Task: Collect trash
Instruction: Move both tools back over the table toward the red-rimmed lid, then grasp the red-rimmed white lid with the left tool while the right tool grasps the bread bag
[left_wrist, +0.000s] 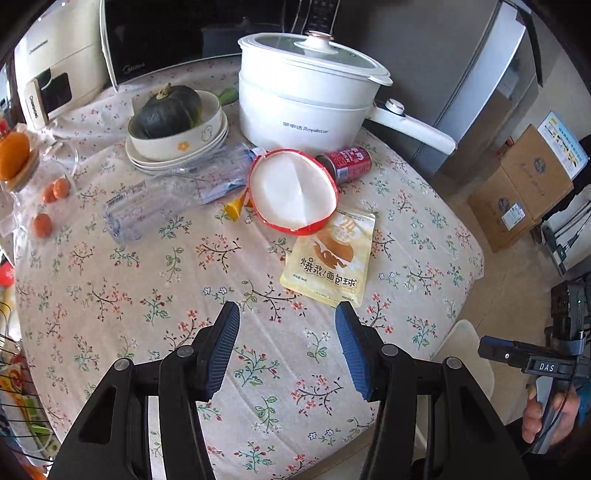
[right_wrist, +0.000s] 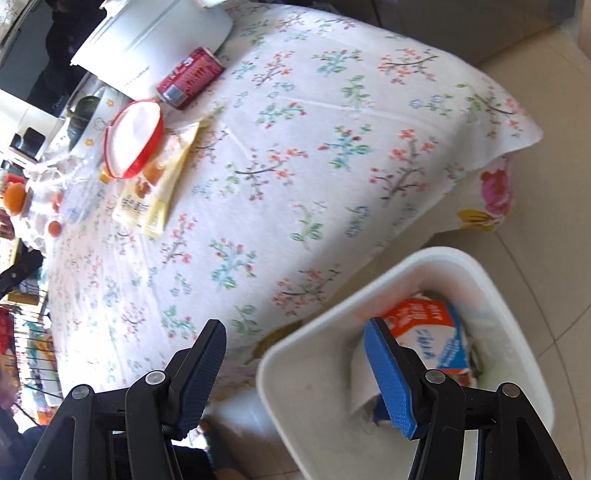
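The left gripper (left_wrist: 287, 343) is hovering over the near edge of the bench (left_wrist: 147, 295), jaws standing wide with nothing between them. The right gripper (right_wrist: 295, 369) is hanging off the bench's near corner above the white bin (right_wrist: 436, 258), jaws likewise wide and empty.

Judgement: a fresh pickup is in hand. The yellow snack pouch (left_wrist: 328, 258) is lying nearest the left jaws, flat on the cloth, its far end tucked under the red-rimmed paper bowl (left_wrist: 291, 190). A flat pouch is calling for a low approach and a pinch on its free near edge, drawn clear so the bowl is not dragged along.

Remaining trash is sitting mid-bench: the paper bowl lying tilted and empty; a red can (left_wrist: 347, 164) on its side beside it, touching the white cooking pot (left_wrist: 306, 92); a clear plastic bottle (left_wrist: 173, 192) lying towards the left edge.

Containers: the bin is already holding an orange-and-blue carton (right_wrist: 432, 332) and pale paper. A ceramic bowl (left_wrist: 177, 140) on stacked plates is holding a dark squash (left_wrist: 170, 110). The pot is lidded; contents hidden.
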